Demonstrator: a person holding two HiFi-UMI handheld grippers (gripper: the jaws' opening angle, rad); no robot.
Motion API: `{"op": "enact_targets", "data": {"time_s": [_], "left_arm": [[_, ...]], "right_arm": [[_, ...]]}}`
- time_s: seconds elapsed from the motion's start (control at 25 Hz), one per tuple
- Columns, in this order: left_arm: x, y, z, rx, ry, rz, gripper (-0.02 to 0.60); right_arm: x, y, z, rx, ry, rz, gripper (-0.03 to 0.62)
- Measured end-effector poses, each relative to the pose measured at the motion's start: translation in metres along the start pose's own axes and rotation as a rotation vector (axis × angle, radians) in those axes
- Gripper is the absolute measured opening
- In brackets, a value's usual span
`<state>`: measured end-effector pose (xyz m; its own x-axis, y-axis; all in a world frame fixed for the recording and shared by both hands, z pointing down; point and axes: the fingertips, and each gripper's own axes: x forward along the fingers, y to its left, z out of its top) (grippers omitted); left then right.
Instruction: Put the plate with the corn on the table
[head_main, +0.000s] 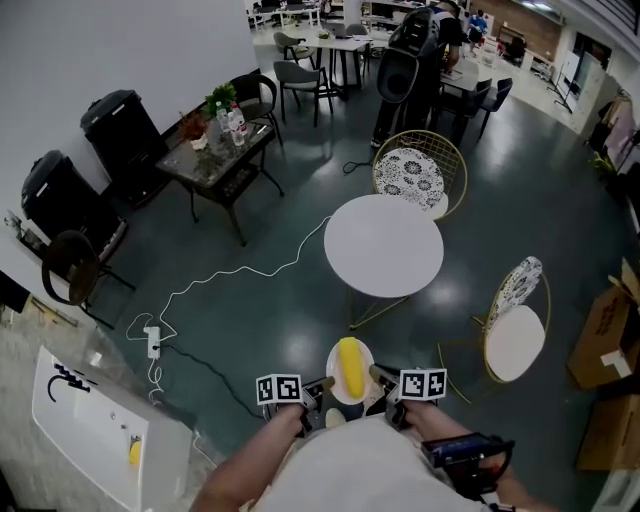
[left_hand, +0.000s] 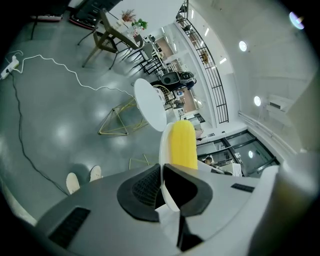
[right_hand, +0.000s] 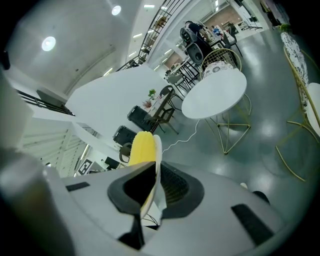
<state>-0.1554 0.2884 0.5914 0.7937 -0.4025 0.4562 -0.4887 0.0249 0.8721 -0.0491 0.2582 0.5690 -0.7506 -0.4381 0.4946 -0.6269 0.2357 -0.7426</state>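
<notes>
A yellow corn cob (head_main: 350, 366) lies on a small white plate (head_main: 334, 382), carried in the air close to my body. My left gripper (head_main: 322, 386) is shut on the plate's left rim and my right gripper (head_main: 378, 378) is shut on its right rim. The left gripper view has the plate (left_hand: 163, 150) edge-on between the jaws with the corn (left_hand: 182, 145) on top; the right gripper view shows the same plate (right_hand: 157, 156) and corn (right_hand: 142, 147). The round white table (head_main: 383, 245) stands ahead, apart from the plate, also seen as the table (left_hand: 150, 104) and the table (right_hand: 215, 94).
A gold wire chair with a patterned cushion (head_main: 418, 174) stands behind the table, another chair (head_main: 516, 335) to its right. A white cable (head_main: 215, 280) runs over the dark floor. A glass side table (head_main: 215, 158) is at left, cardboard boxes (head_main: 605, 340) at right, a person (head_main: 418, 55) beyond.
</notes>
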Motion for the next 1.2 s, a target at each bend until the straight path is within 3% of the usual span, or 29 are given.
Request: {"op": "enact_targets", "data": {"time_s": [0.72, 1.2], "left_arm": [[-0.002, 0.008, -0.007, 0.012, 0.022, 0.058, 0.029], [0.006, 0.003, -0.016, 0.02, 0.08, 0.038, 0.029]], "right_arm": [[0.004, -0.006, -0.012, 0.051, -0.001, 0.025, 0.035], [-0.011, -0.011, -0.019, 0.098, -0.033, 0.0, 0.035]]}}
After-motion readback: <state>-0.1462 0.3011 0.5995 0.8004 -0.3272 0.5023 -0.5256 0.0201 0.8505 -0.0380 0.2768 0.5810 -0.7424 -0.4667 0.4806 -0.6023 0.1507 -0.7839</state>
